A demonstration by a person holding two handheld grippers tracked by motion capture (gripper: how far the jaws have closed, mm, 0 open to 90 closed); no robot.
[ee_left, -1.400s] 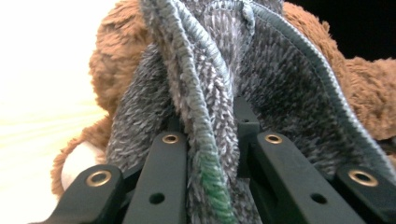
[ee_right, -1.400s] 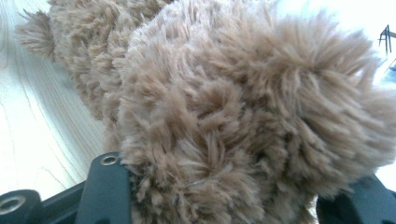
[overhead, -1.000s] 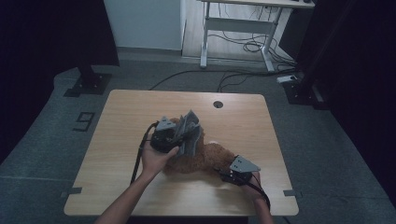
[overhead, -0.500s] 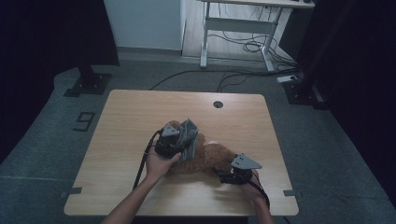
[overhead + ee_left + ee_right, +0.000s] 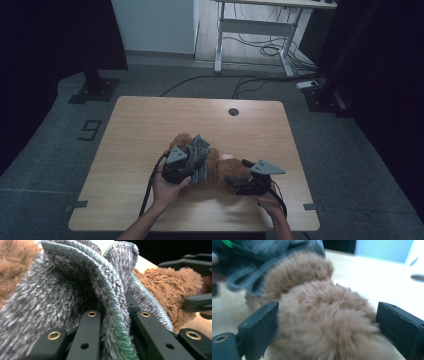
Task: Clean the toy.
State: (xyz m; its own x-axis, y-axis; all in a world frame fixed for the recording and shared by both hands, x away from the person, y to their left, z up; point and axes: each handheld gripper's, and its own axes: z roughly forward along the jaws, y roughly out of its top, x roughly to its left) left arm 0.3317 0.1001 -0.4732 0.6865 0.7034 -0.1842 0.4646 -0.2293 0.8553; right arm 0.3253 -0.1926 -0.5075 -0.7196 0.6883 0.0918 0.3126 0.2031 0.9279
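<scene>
A brown plush toy lies on the wooden table, near its front edge. My left gripper is shut on a fold of grey fuzzy cloth, which rests against the toy's left side. In the left gripper view the cloth stands pinched between the jaws of my left gripper, with brown fur behind it. My right gripper is at the toy's right end. Its jaws have just been opening and now stand wide around a furry part, with the cloth beyond.
A round cable hole sits near the table's far edge. A white desk frame and cables stand on the floor behind. Dark curtains flank the table.
My left gripper has come down and toward the person with the cloth, onto the plush toy. The right gripper's jaws have spread apart around the toy; that hand has stayed put.
</scene>
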